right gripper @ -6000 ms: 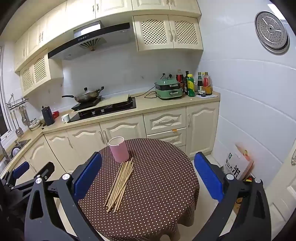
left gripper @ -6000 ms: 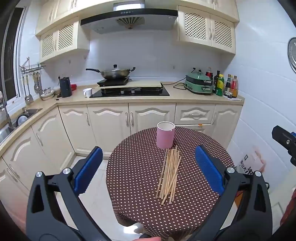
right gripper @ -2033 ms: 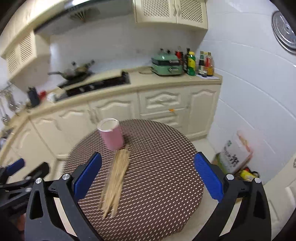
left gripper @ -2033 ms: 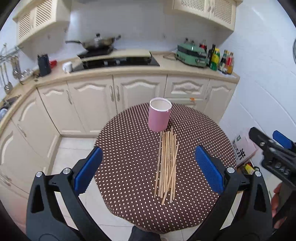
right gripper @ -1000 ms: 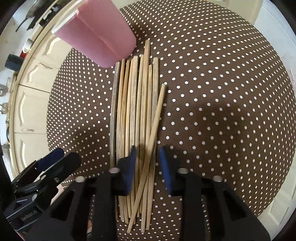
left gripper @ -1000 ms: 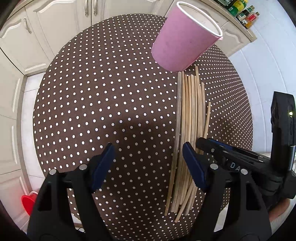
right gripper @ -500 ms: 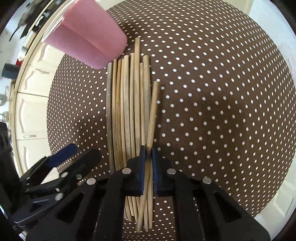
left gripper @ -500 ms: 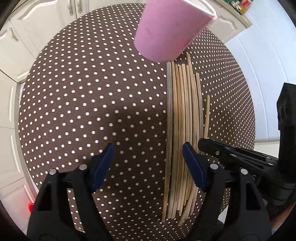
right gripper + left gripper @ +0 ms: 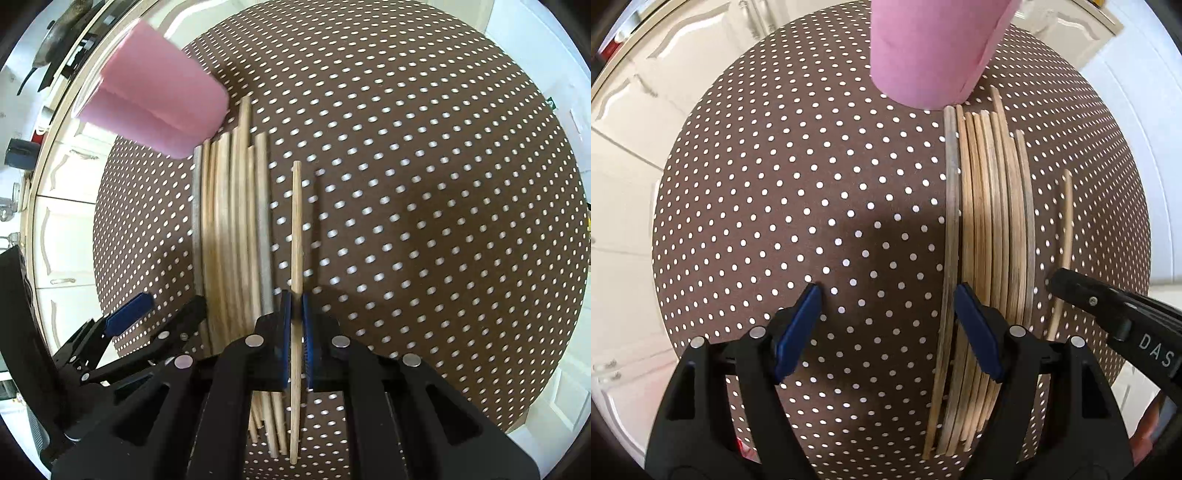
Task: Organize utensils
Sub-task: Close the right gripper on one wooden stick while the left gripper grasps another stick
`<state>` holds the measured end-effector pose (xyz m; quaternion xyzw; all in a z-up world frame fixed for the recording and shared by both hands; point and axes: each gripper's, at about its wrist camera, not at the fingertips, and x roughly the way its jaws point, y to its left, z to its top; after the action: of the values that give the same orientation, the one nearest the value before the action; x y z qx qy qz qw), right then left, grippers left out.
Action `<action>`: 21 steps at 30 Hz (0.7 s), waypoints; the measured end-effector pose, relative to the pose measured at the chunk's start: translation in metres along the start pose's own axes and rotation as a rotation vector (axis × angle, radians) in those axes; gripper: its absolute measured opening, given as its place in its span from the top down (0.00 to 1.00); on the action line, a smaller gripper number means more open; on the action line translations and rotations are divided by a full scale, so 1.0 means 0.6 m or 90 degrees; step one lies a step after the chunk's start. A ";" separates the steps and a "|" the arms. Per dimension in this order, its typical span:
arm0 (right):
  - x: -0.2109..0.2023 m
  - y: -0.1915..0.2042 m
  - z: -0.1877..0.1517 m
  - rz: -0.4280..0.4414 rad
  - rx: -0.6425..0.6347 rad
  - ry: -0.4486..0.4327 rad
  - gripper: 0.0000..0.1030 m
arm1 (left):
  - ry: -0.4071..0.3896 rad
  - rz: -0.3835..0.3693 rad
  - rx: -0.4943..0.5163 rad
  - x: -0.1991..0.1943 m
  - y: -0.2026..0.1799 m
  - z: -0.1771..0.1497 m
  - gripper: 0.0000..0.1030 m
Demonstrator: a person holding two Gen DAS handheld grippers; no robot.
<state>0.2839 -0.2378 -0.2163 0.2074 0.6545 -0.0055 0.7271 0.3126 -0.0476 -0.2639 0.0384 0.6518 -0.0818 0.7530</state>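
A row of several wooden chopsticks [image 9: 990, 236] [image 9: 232, 229] lies on the round brown dotted table [image 9: 775, 184] [image 9: 424, 184], just in front of a pink cup [image 9: 931, 48] [image 9: 155, 107]. My right gripper [image 9: 295, 299] is shut on one chopstick [image 9: 296, 229], which stands lifted clear of the row to its right; in the left wrist view that chopstick [image 9: 1065, 221] sits in the right gripper [image 9: 1056, 280]. My left gripper [image 9: 886, 295] is open low over the table, its right finger beside the leftmost chopstick [image 9: 951, 221], nothing pinched.
Cream kitchen cabinets [image 9: 639, 110] and a counter [image 9: 55, 122] with a stove and pan surround the table at the back and left. White floor tiles [image 9: 554, 387] show beyond the table's edge at the right.
My right gripper closed on the outermost chopstick and lifted it off the pile, away to the right. My left gripper sank lower and slid toward the left edge of the row.
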 end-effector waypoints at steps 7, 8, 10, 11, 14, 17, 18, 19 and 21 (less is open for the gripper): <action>-0.040 -0.066 0.022 0.040 0.022 0.018 0.95 | -0.019 0.067 -0.029 0.013 -0.030 0.019 0.27; -0.043 -0.075 0.020 0.044 0.023 0.019 0.95 | -0.019 0.066 -0.036 0.012 -0.031 0.021 0.27; -0.050 -0.088 0.017 0.057 0.026 0.019 0.95 | -0.026 0.050 -0.038 0.009 -0.035 0.023 0.39; -0.056 -0.096 0.020 0.066 0.028 0.020 0.95 | -0.035 0.044 -0.023 0.012 -0.036 0.021 0.46; -0.064 -0.135 0.007 0.080 0.028 0.024 0.95 | -0.057 0.052 0.016 0.005 -0.049 0.016 0.87; -0.055 -0.170 -0.013 0.086 0.020 0.022 0.95 | -0.062 0.050 0.016 0.005 -0.053 0.012 0.89; -0.060 -0.176 -0.013 0.090 0.021 0.022 0.95 | -0.062 0.053 0.014 0.005 -0.053 0.009 0.90; -0.061 -0.181 -0.015 0.094 0.023 0.020 0.95 | -0.061 0.059 0.008 0.006 -0.051 0.003 0.92; -0.081 -0.201 -0.011 0.106 0.023 0.011 0.95 | -0.057 0.061 -0.003 0.002 -0.035 -0.014 0.93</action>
<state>0.2368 -0.3586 -0.2061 0.2743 0.6411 0.0451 0.7154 0.3011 -0.0672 -0.2652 0.0646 0.6150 -0.0458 0.7846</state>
